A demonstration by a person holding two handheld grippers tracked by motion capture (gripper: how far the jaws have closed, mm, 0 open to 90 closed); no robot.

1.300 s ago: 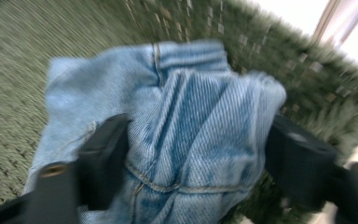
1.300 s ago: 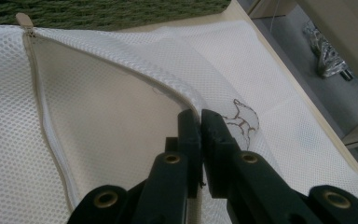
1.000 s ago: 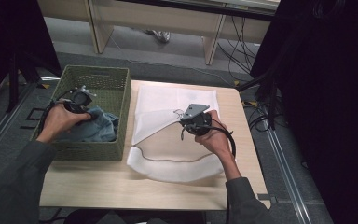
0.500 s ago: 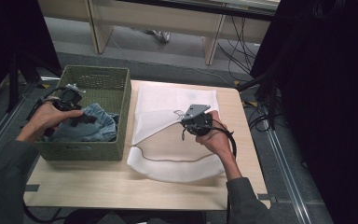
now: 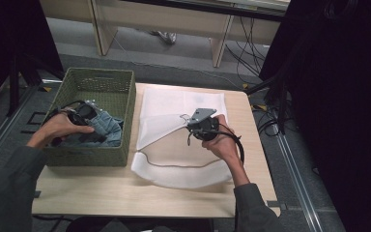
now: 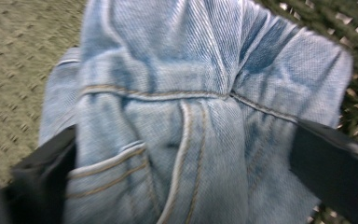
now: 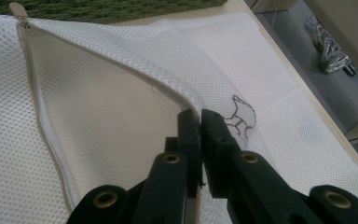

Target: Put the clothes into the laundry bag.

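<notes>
Left hand-held gripper [image 6: 182,154] spread around light-blue denim jeans [image 6: 191,116]; right hand-held gripper [image 7: 200,123] clamped on white mesh laundry bag's [image 7: 121,107] zipper edge.

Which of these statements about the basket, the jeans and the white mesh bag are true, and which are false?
1. The jeans lie inside the green basket. True.
2. The right gripper is shut on the edge of the mesh bag. True.
3. The mesh bag is zipped closed. False: its zipper stands open.
4. The left gripper is over the mesh bag. False: it is in the basket, with its jaws on either side of the jeans.
5. The basket stands to the right of the mesh bag. False: it stands to its left.
</notes>
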